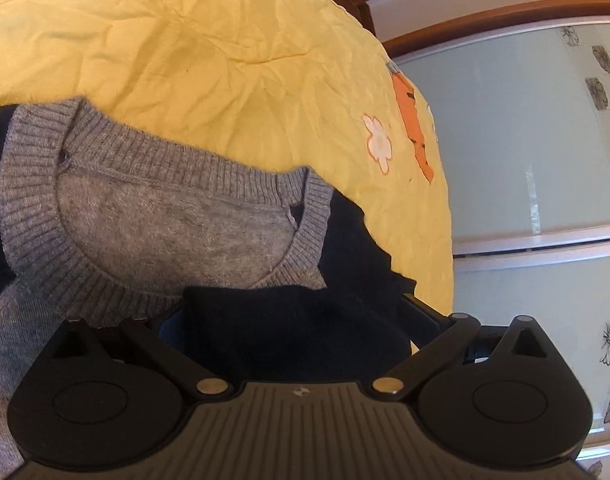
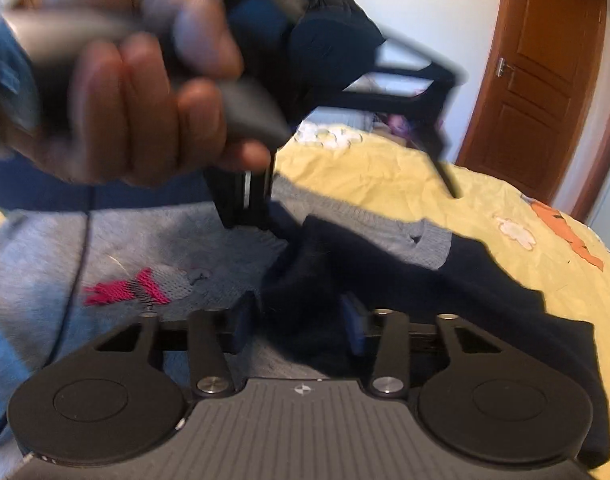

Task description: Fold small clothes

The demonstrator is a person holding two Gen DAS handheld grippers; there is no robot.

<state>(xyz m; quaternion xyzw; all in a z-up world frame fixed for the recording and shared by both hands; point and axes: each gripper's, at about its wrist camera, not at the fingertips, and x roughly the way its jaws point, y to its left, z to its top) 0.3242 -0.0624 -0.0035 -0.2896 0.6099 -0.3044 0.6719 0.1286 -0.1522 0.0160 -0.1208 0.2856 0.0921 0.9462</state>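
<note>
Closest to the right wrist camera, the right gripper (image 2: 299,322) has its two blue-padded fingers (image 2: 245,322) drawn in on either side of a bunched fold of navy sleeve (image 2: 305,304), pinching it. The picture is blurred, yet the cloth plainly fills the gap between the pads. Just beyond, the small sweater (image 2: 165,248) lies on the yellow bedspread (image 2: 385,176), grey in the body with a pink knitted motif (image 2: 123,290) on the chest and navy at the sleeves.

Above it in the same view, a hand (image 2: 137,108) grips the handle of the left gripper (image 2: 247,200), which points down onto the sweater near its collar.

From the left wrist camera, the left gripper (image 1: 293,320) has navy cloth (image 1: 297,332) heaped over the space between its fingers, which are set wide apart; whether the pads press on the cloth cannot be told. The grey ribbed collar (image 1: 165,152) lies just ahead. The bedspread (image 1: 225,60) spreads beyond, printed with a white flower (image 1: 379,144) and an orange shape (image 1: 411,120). A wooden door (image 2: 545,80) stands past the bed.
</note>
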